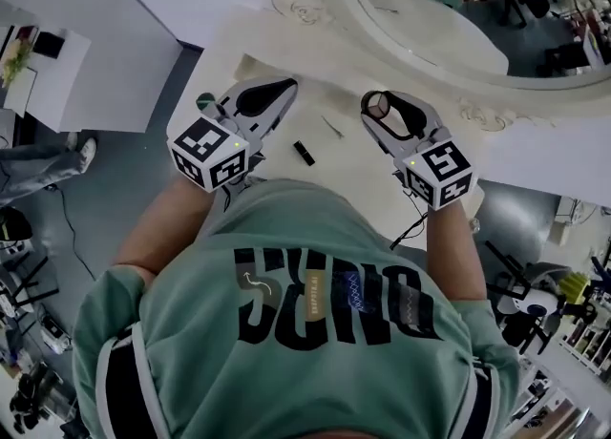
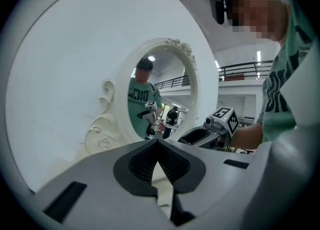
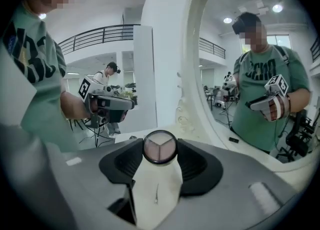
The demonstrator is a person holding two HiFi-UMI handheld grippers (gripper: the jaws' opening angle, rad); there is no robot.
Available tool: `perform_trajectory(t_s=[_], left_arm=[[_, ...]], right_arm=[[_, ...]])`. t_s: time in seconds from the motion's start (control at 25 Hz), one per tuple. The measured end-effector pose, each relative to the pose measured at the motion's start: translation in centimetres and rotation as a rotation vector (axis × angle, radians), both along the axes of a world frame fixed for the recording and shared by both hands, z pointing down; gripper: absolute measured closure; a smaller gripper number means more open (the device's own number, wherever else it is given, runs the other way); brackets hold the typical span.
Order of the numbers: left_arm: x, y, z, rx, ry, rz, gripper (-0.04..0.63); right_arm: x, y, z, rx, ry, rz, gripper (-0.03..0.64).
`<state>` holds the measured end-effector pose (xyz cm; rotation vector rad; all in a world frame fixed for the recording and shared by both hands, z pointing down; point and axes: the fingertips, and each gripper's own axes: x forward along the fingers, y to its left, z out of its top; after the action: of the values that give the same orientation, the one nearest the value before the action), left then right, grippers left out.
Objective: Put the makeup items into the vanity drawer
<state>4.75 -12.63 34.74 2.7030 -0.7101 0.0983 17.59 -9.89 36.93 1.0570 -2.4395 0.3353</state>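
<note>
Pinkish powder in three wedges marks the compact (image 3: 159,147), a round, dark-rimmed disc. It stands on edge between the pads of the right gripper (image 1: 382,111), which are clamped on its rim from both sides, with its face turned back toward that gripper's camera. It hangs over the far part of the white vanity top (image 1: 353,172), close in front of the ornate mirror (image 1: 430,17). The drawer shows in no view. It is probably under the near edge of the top, hidden by the person's torso (image 1: 315,284), so the compact most likely has to come back toward the body, away from the mirror. The left gripper (image 1: 286,86) is level with the right one and well apart from it. Its jaw tips meet with nothing between them, which makes it the free tool for pulling the drawer open. On the top between the two grippers lies a short black stick (image 1: 304,152), its long axis slanting toward the mirror, a little nearer the left gripper. A thin sliver (image 1: 332,127) lies just beyond the black stick; what it is cannot be made out.
</note>
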Motion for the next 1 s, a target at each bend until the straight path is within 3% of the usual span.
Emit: perform_trajectory(t_s=[0.2, 0.44, 0.68, 1.0], left_arm=[[-7.1, -2.6, 5.0, -0.062, -0.05, -0.105, 0.592], [-12.9, -5.3, 9.4, -0.114, -0.075, -0.119, 0.592], [-15.7, -6.6, 11.7, -0.153, -0.065, -0.086, 0.592], [-17.5, -7.4, 13.8, -0.203, -0.048, -0.053, 0.592]], right_arm=[[-8.8, -4.5, 5.9, -0.075, 0.001, -0.104, 0.393], [-16.9, -8.8, 13.6, -0.174, 0.04, -0.128, 0.393], [-19.3, -10.1, 19.4, -0.302, 0.053, -0.054, 0.391], [-20.4, -10.7, 21.6, -0.42, 0.036, 0.036, 0.391]])
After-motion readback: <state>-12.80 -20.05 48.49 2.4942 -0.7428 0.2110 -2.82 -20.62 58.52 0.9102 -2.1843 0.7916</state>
